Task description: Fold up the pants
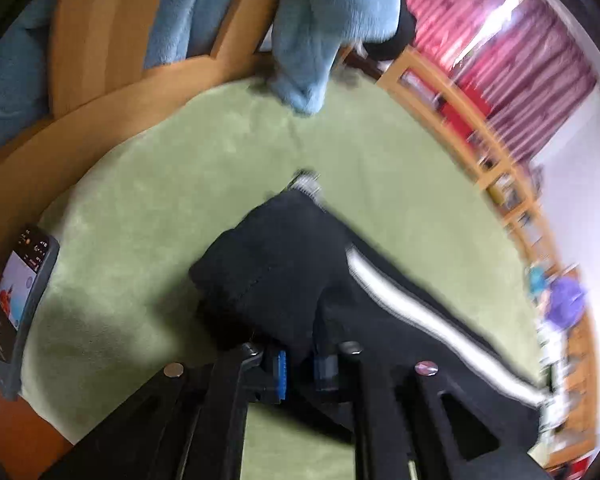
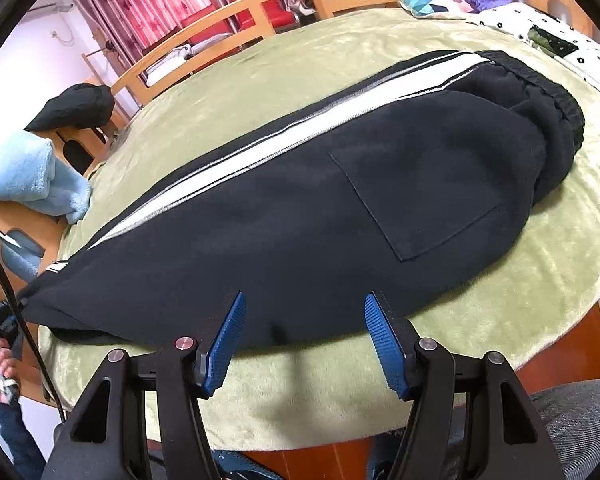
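two grippers at work on one pair of pants [image 2: 300,184], spread lengthwise across green blanket [image 2: 340,56], filling the frame's middle, waistband at upper right, cuffs at lower left. left gripper [image 1: 300,364], at bottom centre of its view, clamped shut on a bunched black cuff end, probably for lifting and carrying it over toward the waistband. right gripper [image 2: 302,344], bottom centre, spread wide and holding nothing, parked just off the near edge of the cloth, likely ready for pinning or steadying the fold. phone [image 1: 18,304] at left edge, clear of the cloth.
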Tool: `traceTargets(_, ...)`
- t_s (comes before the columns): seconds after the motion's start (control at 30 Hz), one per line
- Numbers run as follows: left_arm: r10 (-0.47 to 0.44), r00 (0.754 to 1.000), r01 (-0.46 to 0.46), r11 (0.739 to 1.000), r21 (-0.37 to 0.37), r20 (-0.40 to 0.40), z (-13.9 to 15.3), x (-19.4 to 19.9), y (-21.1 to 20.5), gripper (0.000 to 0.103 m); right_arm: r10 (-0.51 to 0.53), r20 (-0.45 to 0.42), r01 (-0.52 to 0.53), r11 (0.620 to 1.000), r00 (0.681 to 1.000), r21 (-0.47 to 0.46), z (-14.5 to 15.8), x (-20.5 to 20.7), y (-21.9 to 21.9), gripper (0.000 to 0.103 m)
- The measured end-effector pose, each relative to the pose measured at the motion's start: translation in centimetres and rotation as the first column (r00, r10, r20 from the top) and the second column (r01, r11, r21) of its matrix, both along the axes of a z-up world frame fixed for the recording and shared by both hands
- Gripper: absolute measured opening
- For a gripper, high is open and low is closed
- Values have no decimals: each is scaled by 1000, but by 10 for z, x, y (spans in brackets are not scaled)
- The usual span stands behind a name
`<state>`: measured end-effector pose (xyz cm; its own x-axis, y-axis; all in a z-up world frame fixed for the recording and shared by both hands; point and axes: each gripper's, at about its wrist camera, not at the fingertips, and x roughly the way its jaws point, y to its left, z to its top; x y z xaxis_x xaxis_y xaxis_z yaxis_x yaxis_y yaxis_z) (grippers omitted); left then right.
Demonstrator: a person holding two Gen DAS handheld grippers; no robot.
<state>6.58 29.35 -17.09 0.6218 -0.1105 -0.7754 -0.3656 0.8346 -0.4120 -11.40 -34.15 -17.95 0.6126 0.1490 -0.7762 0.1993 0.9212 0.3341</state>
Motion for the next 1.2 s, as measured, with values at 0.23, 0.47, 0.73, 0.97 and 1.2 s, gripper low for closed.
traceTargets(0.23,63,998,-64,997,-51,-10,-5,-32,-5,72,16,5,-16,1000,1000,4,-4,-11,-2,62)
traceTargets(0.47,61,997,-61,998,-8,-44,-36,-34,-24,72,9,1,-9,999,1000,37,-20,-1,-6,62)
traceTargets(0.73,95,994,-92,994,-52,49,-42,1,6,11,-75,-85,79,996,994,44,-42,25,-22,3)
traceTargets(0.97,116,970,-87,987,137,-214,-61,12,-20,63,-126,-31,127,991,992,44,-7,-3,-56,41)
traceTargets(1.2,25,984,4,987,163,-177,-49,-18,-86,72,-296,83,298,955,952,-6,44,-18,-156,75)
